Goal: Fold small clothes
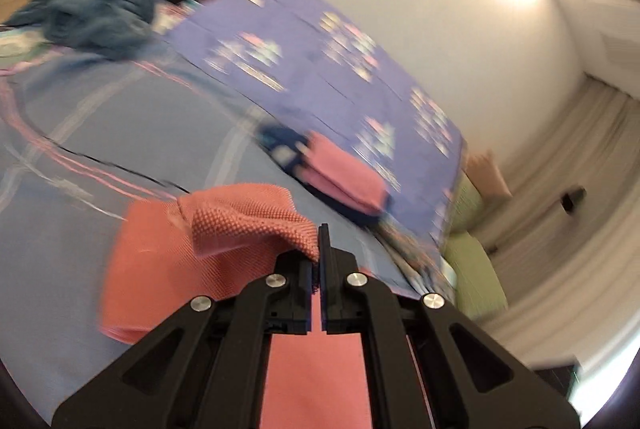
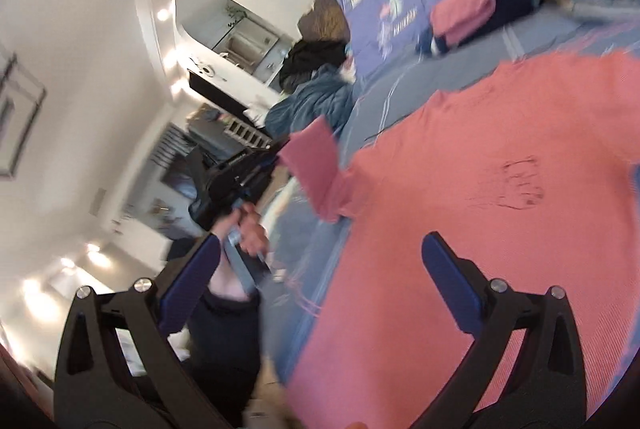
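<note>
Shirt, pink knit, lies spread flat on the blue bedspread, its faint chest print showing in the right wrist view. Left gripper is clamped tight on one sleeve, fingers pressed together w/ fabric pinched at the tips; the sleeve is lifted off the bed and doubled back over the shirt body, textured underside facing up. From the right wrist view that same sleeve stands up at the shirt's left edge, w/ left gripper and the person's hand just beside it, off the bed's side.

Right gripper hovers above the shirt's lower part, fingers spread wide apart, nothing between them; right finger over pink cloth, left finger over the bed's edge and the person's dark sleeve.

Other stuff: folded pink piece sitting on a dark navy garment further up the bed, where the bedspread meets a purple patterned blanket, well apart from the shirt. Heap of blue-grey and black clothes at the far corner of the bed. Nothing lies betw. right gripper and shirt. Both views motion-blurred, so fine detail is hard to read.
</note>
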Demonstrator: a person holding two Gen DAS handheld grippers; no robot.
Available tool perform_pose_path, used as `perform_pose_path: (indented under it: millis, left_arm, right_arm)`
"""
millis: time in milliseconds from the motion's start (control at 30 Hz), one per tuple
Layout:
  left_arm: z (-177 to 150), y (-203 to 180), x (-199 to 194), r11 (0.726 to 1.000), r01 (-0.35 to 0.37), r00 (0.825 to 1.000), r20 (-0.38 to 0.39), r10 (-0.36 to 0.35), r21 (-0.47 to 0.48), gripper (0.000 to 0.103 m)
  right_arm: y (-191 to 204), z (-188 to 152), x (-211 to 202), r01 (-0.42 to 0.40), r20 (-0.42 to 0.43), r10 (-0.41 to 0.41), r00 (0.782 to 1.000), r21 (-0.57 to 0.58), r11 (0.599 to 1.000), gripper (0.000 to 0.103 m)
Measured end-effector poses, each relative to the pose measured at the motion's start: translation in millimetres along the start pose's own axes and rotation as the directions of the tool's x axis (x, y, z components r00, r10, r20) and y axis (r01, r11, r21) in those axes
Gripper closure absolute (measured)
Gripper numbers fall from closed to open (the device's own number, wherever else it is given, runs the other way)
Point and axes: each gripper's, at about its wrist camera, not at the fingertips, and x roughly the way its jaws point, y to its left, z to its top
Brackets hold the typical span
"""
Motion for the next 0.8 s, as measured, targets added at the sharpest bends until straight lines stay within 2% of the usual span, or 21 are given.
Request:
perform_pose_path:
  millis: [133, 167, 233, 267, 300, 367, 467, 533, 567, 667, 733, 800]
  left_arm:
    - [-49, -44, 48, 0.995, 0.051, 0.991, -0.131, -0.040, 0.084, 0.101]
    - [-61, -50, 60, 0.994, 0.058, 0.986, -0.160, -0.043, 0.097, 0.101]
    - [-92, -56, 89, 0.993, 0.075, 0.972, -0.229, -0.052, 0.091, 0.101]
    - [-102, -55, 100, 0.993, 0.080, 0.965, -0.254, -0.056, 0.085, 0.101]
    - [-120, -54, 115, 0.993, 0.088, 0.952, -0.301, -0.060, 0.081, 0.101]
    - [-139, -53, 128, 0.989, 0.087, 0.942, -0.332, -0.044, 0.116, 0.101]
    - [-165, -53, 140, 0.977, 0.091, 0.926, -0.377, -0.011, 0.195, 0.101]
    - [-164, -57, 138, 0.970, 0.120, 0.927, -0.374, -0.033, 0.211, 0.096]
    - [-166, -61, 137, 0.961, 0.144, 0.925, -0.376, -0.046, 0.236, 0.089]
    - [-175, -70, 142, 0.942, 0.161, 0.916, -0.401, -0.031, 0.295, 0.087]
    - [-175, -74, 142, 0.936, 0.182, 0.911, -0.410, -0.045, 0.301, 0.085]
    - [-172, -72, 143, 0.940, 0.175, 0.917, -0.396, -0.047, 0.292, 0.079]
  right_arm:
    - [-51, 35, 17, -0.117, 0.004, 0.120, 0.993, 0.244, 0.963, 0.002]
    - [-69, 44, 23, -0.116, 0.000, 0.122, 0.993, 0.317, 0.941, 0.002]
    - [-90, 53, 25, -0.055, -0.021, 0.068, 0.997, 0.377, 0.925, 0.002]
    - [-99, 56, 25, -0.016, -0.028, 0.029, 0.999, 0.379, 0.925, 0.002]
    - [-105, 55, 25, 0.008, -0.027, 0.002, 1.000, 0.376, 0.926, 0.002]
    - [-116, 54, 25, 0.052, -0.034, -0.043, 0.999, 0.364, 0.930, 0.002]
    - [-127, 52, 25, 0.033, -0.039, -0.021, 0.999, 0.354, 0.935, 0.002]
    - [-123, 54, 22, 0.033, -0.043, -0.020, 0.999, 0.320, 0.947, 0.002]
    - [-124, 55, 23, 0.041, -0.047, -0.028, 0.999, 0.308, 0.950, 0.002]
    - [-128, 58, 32, 0.059, -0.071, -0.040, 0.997, 0.288, 0.956, 0.002]
    - [-132, 59, 32, 0.053, -0.075, -0.033, 0.997, 0.285, 0.957, 0.002]
    - [-137, 58, 26, 0.032, -0.059, -0.016, 0.998, 0.291, 0.956, 0.002]
